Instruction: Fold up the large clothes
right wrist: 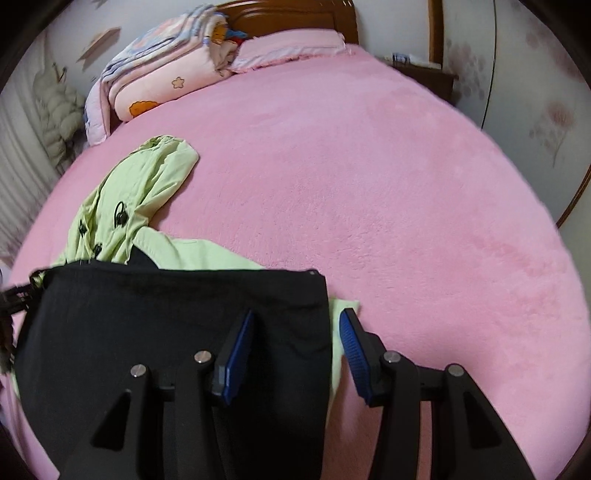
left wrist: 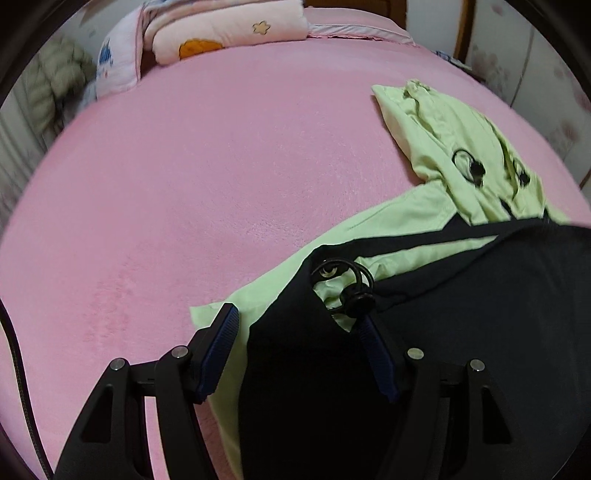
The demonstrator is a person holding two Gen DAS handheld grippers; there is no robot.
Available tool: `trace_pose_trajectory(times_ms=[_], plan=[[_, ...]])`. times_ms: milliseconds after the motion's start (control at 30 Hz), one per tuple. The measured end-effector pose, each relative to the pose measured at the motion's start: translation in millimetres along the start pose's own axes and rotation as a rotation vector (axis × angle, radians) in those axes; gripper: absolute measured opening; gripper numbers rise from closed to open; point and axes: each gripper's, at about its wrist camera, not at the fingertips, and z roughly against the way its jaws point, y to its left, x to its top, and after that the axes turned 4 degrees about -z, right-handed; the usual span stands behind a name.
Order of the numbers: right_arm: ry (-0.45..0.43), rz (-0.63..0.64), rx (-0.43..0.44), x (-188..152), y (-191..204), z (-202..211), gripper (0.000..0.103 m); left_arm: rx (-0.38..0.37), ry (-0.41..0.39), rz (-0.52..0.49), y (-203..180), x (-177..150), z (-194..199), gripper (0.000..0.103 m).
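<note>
A light green and black hooded jacket lies on the pink bed cover, its black lower part folded up over the green body, the hood spread toward the headboard. My left gripper is open over the jacket's left corner, where a black drawstring toggle lies between the fingers. In the right wrist view the jacket fills the lower left. My right gripper is open, its fingers either side of the black fold's right edge.
Folded pink quilts and a pillow lie at the wooden headboard. A nightstand stands at the far right of the bed. A padded coat hangs on the left.
</note>
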Motion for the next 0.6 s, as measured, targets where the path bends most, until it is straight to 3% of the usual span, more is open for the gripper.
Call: trace_pose_trajectory(times_ms=[67,200,300,433,600], plan=[[0.018,-0.028,0.025,3,-1,-6,0.048,-0.044,-0.002,0.038,0,-3,-3,0.058],[0.041,-0.052,0.039,4,0,-16,0.048,-0.075,-0.012,0.106,7,-2,-9,0.056],[0.043,-0.074,0.047,3,1,-22,0.049,-0.098,-0.025,0.144,10,-2,-11,0.044],[0.020,-0.086,0.024,-1,-2,-21,0.026,-0.094,-0.046,0.149,6,-4,-11,0.019],[-0.050,-0.046,-0.015,-5,9,-9,0.016,-0.005,-0.106,0.181,-7,0,1,0.012]])
